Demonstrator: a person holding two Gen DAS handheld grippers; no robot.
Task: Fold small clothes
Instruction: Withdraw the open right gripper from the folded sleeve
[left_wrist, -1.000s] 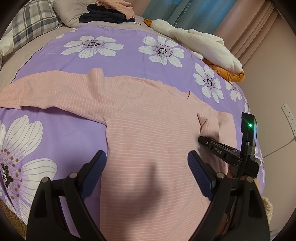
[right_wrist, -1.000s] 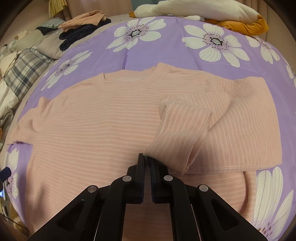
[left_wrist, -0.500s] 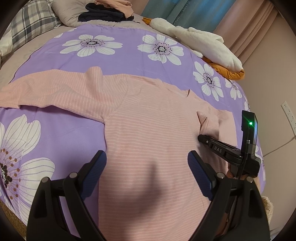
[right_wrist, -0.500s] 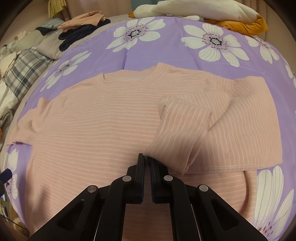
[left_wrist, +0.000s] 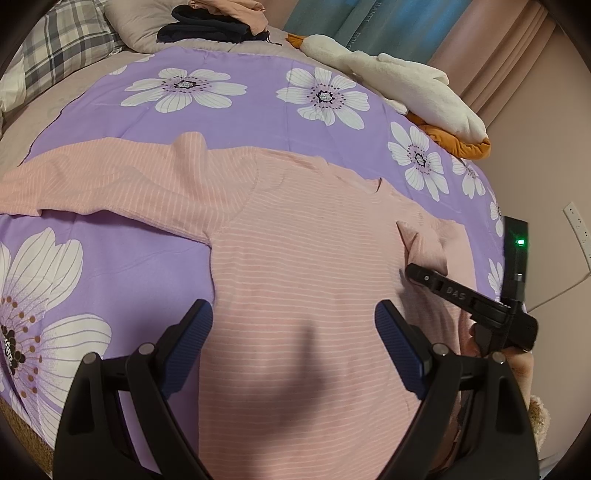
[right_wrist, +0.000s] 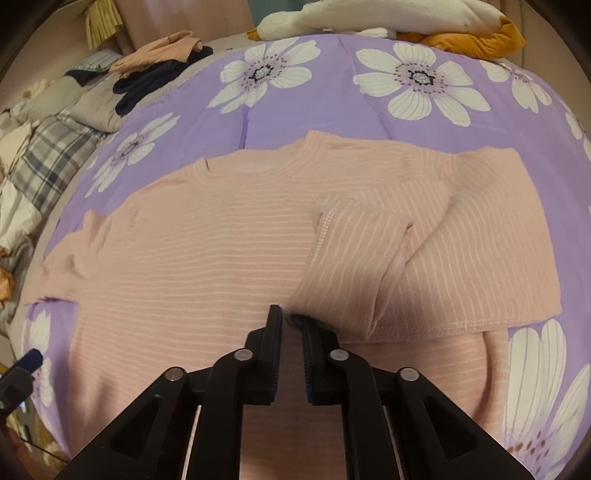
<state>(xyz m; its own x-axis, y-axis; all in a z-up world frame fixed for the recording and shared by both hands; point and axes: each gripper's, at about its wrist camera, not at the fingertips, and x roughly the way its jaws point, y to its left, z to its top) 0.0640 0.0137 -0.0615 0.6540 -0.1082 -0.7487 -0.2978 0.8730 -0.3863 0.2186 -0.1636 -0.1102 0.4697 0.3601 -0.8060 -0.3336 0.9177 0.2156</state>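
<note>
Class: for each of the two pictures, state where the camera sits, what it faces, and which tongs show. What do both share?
Left wrist: above the shirt, facing its flat sleeve; left tongs open, right tongs visible.
Right wrist: facing the folded sleeve; right tongs nearly shut.
Shared: shirt, quilt.

Shirt (left_wrist: 303, 280) on bedspread (left_wrist: 258, 122) (plush toy (left_wrist: 399, 88) behind)
</note>
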